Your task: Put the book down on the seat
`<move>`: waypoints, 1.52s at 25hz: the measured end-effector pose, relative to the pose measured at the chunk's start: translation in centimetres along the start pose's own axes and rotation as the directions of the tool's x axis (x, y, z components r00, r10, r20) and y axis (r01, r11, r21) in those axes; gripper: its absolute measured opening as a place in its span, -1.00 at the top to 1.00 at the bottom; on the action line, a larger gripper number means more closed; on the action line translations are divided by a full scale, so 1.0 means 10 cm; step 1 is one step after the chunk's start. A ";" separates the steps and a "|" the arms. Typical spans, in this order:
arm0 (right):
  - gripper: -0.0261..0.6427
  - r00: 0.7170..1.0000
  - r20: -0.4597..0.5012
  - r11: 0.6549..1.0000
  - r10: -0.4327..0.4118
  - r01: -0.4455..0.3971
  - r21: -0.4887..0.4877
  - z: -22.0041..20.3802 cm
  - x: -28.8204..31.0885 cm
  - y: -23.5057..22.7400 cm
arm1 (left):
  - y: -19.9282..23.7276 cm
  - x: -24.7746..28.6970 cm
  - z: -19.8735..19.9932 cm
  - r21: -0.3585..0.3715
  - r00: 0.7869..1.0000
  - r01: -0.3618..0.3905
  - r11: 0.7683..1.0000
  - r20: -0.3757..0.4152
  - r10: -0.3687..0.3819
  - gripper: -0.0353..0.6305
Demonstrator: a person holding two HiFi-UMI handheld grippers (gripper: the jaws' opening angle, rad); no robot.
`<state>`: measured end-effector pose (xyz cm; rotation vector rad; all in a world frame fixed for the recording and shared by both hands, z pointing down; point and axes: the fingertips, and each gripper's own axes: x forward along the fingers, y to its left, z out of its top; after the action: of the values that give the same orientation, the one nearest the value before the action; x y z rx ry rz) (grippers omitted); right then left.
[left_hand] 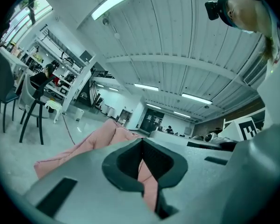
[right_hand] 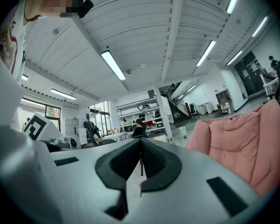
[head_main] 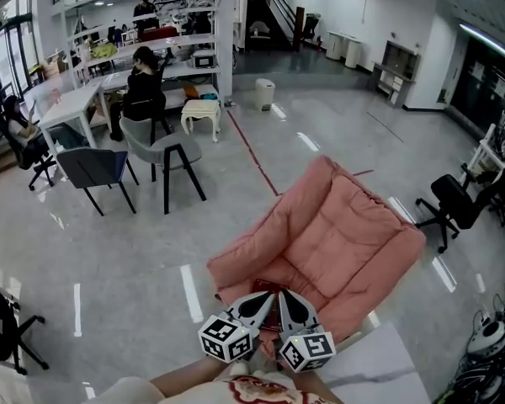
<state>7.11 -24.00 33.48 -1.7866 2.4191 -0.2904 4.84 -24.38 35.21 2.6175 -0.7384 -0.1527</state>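
The seat (head_main: 337, 234) is a wide, low armchair in salmon pink — soft quilted padding, with stitched seams running down back and cushion — standing on the glossy grey floor (head_main: 143, 242), set at a slant with its back toward the head view's upper right.

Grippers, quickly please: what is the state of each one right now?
Left gripper: jaws closed, nothing between them.
Right gripper: jaws closed, nothing between them.
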 end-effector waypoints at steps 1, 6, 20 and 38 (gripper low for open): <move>0.92 1.000 0.005 1.000 -0.004 0.004 0.002 -0.02 -0.04 0.00 | -0.03 -0.01 -0.03 -0.001 1.000 0.006 1.000 -0.003 -0.006 0.88; 0.92 1.000 0.023 1.000 0.011 -0.011 0.001 0.04 -0.22 0.09 | -0.17 -0.06 0.01 0.009 1.000 0.015 1.000 0.004 -0.015 0.88; 0.92 0.996 0.040 0.996 0.076 -0.074 -0.052 0.03 -1.94 0.49 | -1.58 -0.80 -0.63 0.014 0.998 -0.047 0.999 0.043 0.046 0.88; 0.92 0.986 0.052 0.987 0.158 -0.155 -0.048 0.01 -3.21 1.14 | -2.63 -1.76 -0.97 0.007 0.990 -0.121 0.993 0.070 0.120 0.88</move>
<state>5.99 9.93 30.27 -1.5863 2.5263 -0.1697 4.39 8.69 32.90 2.5804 -0.9214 -0.2062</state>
